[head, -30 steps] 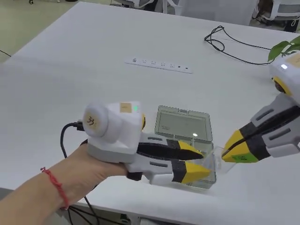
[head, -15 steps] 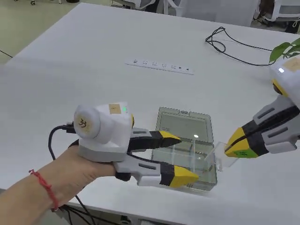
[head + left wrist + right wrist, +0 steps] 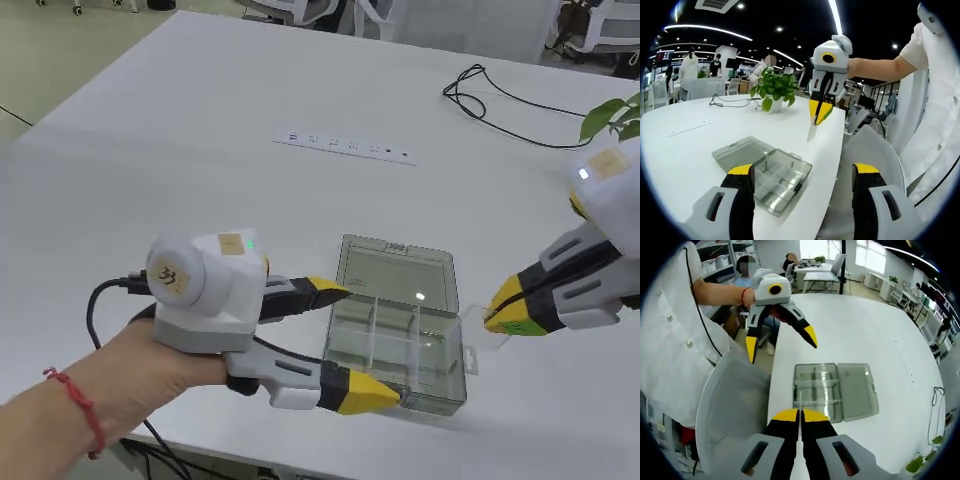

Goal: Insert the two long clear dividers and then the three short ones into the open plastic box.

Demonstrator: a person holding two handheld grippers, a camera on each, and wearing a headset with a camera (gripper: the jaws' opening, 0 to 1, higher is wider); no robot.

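The clear plastic box [image 3: 440,385] lies near the table's front edge, its lid [image 3: 395,270] folded flat behind it. Clear dividers [image 3: 372,335] stand inside and form a grid. My left gripper [image 3: 350,340] is open wide just left of the box, one jaw at its back corner and one at its front. My right gripper [image 3: 505,312] hangs to the right of the box, shut on a short clear divider [image 3: 478,335] that points down at the box's right side. The left gripper view shows the box [image 3: 775,175], the right gripper [image 3: 821,112] and its divider [image 3: 811,133]. The right gripper [image 3: 800,415] looks down on the box [image 3: 815,390].
A white power strip [image 3: 345,146] lies mid-table, with a black cable [image 3: 490,95] and a green plant [image 3: 612,112] at the far right. The table's front edge [image 3: 330,455] runs close under the box. A grey chair [image 3: 732,405] stands beside the table.
My left gripper has drawn back to the left off the box and opened wide. The right gripper has stayed shut on the divider to the right of the box.
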